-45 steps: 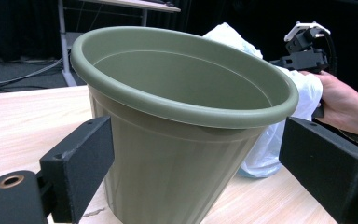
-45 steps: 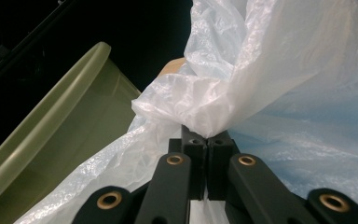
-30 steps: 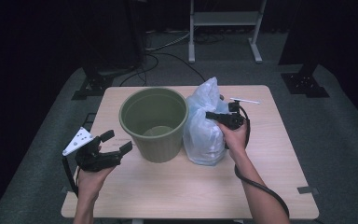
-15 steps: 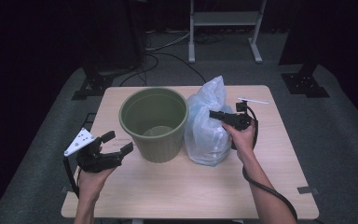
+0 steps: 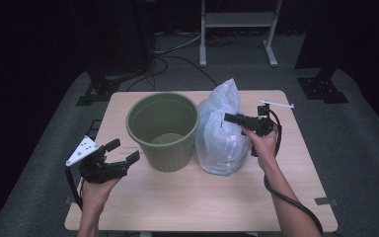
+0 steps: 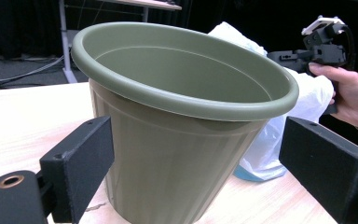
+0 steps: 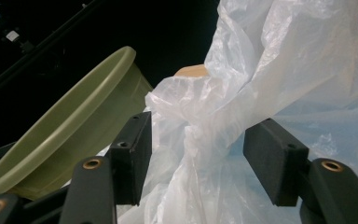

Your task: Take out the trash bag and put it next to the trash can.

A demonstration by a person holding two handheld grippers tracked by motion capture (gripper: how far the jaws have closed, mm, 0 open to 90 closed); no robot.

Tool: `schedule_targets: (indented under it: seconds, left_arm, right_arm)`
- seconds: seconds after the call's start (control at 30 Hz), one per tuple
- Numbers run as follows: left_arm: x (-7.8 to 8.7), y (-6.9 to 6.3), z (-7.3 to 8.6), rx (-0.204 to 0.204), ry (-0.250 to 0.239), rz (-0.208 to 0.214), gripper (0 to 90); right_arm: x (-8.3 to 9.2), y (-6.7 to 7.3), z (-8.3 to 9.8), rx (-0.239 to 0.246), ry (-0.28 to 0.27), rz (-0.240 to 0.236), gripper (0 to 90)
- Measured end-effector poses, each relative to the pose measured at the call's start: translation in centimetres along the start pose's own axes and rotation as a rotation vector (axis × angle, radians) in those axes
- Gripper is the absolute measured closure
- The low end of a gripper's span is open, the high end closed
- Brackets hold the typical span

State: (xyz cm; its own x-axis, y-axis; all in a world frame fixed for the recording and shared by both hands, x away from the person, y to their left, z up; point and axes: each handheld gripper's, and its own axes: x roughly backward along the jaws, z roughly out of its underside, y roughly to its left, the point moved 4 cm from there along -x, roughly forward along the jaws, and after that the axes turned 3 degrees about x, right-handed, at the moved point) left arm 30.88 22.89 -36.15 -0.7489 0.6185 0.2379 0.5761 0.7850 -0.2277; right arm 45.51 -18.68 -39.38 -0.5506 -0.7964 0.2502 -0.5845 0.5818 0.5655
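On the wooden bench stand a green plastic pot and, just beside it on its right, a crumpled white translucent plastic bag; the two seem to touch, but the exact contact line is hard to see. The person's left hand comes in from the bottom near the left front part of the bench and holds the left claw low, pointing toward the pot. Its jaws are spread wide and hold nothing; in the left gripper view the pot stands in front of them, wider than the gap, and the pot's base is cut off by the frame edge. The right hand is raised beside the bag, with the forearm reaching up from the bottom right corner, and it holds the right claw level, pointing left at the upper part of the bag. In the right gripper view its jaws stand apart with a fold of the bag's loose top between them, and neither pad is pressed on the plastic. What is inside the bag cannot be made out; a bluish shade shows through near its bottom. The far room behind the bench is dark, with a pale metal stand and cables on the floor.
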Motion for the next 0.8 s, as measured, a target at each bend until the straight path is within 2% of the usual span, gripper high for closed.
schedule_targets:
  seconds: [0.17, 0.53, 0.8]
  left_arm:
    - [0.1, 0.0, -0.1, -0.001, -0.004, -0.002, 8.8]
    - [0.1, 0.0, 0.0, -0.003, -0.001, -0.003, 8.9]
    - [0.1, 0.0, 0.0, -0.003, -0.003, -0.006, 8.8]
  right_arm:
    - [0.7, 0.1, -0.4, -0.007, -0.018, -0.011, 39.9]
    - [3.1, -0.1, -0.8, 0.001, -0.053, -0.003, 38.8]
    - [4.2, -0.4, -0.5, 0.005, -0.056, 0.001, 38.8]
